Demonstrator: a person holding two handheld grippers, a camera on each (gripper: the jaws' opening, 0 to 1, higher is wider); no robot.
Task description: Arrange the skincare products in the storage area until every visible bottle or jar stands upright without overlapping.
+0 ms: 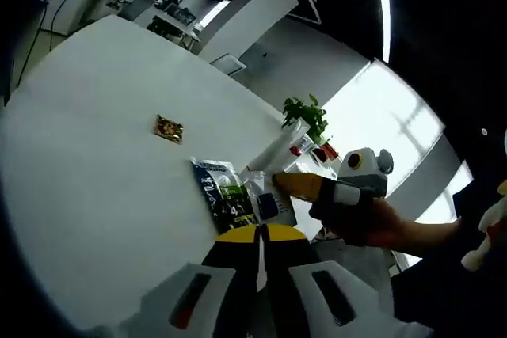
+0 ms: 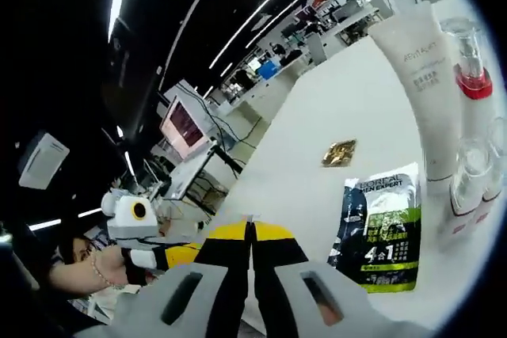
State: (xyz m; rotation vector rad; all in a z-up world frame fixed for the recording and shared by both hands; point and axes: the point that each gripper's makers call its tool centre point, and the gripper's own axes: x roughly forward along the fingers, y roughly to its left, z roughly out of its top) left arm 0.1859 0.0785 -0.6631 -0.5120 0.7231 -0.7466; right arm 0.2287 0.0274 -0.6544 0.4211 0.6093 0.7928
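A tall white tube [image 2: 420, 77] stands upright at the far side of the white table [image 1: 95, 164]. Beside it stand a clear bottle with a red collar [image 2: 467, 53] and small clear bottles [image 2: 469, 170]. A blue and green sachet [image 2: 380, 227] lies flat in front of them. In the left gripper view the same sachet [image 1: 224, 195] and tube [image 1: 277, 152] sit just beyond my left gripper [image 1: 258, 233], whose yellow jaws are shut on nothing. My right gripper [image 2: 249, 231] is shut and empty too. It comes in over the sachet as a yellow-tipped tool [image 1: 295, 186].
A small gold packet [image 1: 169, 128] lies alone on the table, also seen as the gold packet [image 2: 339, 153]. A green plant [image 1: 305, 112] stands behind the bottles. A person's hand [image 1: 360, 223] holds the right gripper. Desks and monitors [image 2: 184, 124] lie beyond the table.
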